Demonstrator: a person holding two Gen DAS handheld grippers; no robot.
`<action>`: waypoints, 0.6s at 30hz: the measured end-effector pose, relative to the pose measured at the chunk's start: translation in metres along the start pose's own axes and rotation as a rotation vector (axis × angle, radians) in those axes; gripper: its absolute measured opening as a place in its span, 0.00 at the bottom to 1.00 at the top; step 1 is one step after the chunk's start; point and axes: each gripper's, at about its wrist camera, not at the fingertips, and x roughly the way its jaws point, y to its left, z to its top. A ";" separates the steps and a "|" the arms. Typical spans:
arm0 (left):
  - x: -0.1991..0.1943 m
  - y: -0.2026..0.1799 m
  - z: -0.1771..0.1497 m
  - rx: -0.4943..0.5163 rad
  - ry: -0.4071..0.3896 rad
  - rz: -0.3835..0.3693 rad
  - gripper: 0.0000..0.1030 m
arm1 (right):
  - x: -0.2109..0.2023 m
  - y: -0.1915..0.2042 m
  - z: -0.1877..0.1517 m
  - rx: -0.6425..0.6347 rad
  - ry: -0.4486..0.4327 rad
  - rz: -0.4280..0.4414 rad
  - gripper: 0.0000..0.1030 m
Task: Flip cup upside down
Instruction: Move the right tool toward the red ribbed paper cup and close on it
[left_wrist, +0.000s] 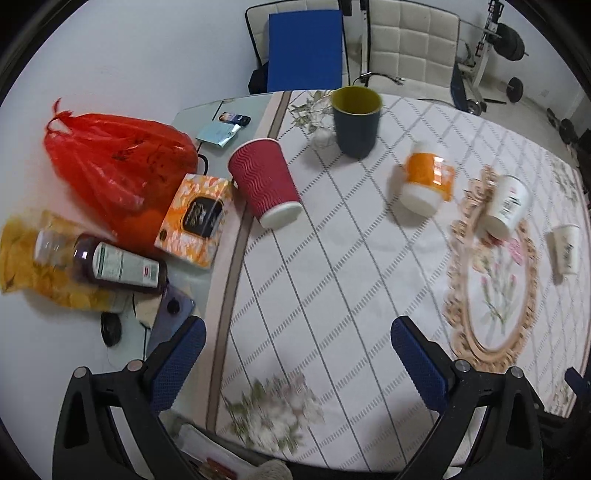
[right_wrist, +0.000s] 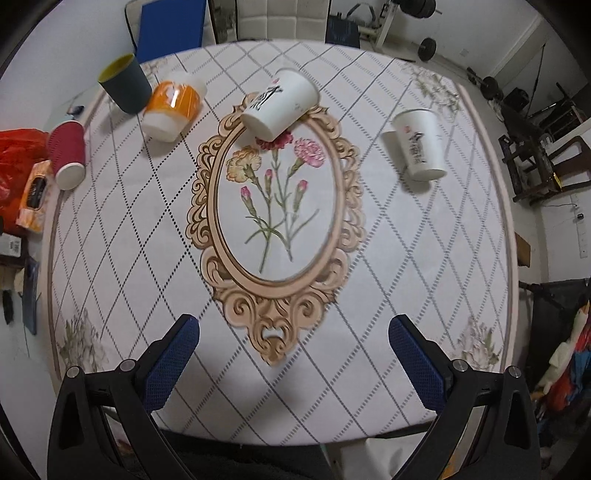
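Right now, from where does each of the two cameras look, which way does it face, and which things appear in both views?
Left wrist: sits on the left gripper, above the table's left part, facing the red ribbed cup and dark cup; both blue fingers show, open.
Right wrist: sits on the right gripper, above the near table edge, facing the oval flower frame; both blue fingers show, open.
Shared: red ribbed cup, dark cup, orange-banded cup, two white printed cups, oval frame.
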 end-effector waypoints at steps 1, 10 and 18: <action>0.011 0.003 0.010 0.001 0.009 0.002 1.00 | 0.004 0.003 0.004 -0.005 0.011 -0.004 1.00; 0.084 0.023 0.082 -0.028 0.094 -0.017 0.97 | 0.051 0.050 0.056 -0.042 0.076 -0.012 1.00; 0.132 0.053 0.132 -0.158 0.197 -0.104 0.95 | 0.065 0.085 0.098 -0.067 0.074 -0.007 1.00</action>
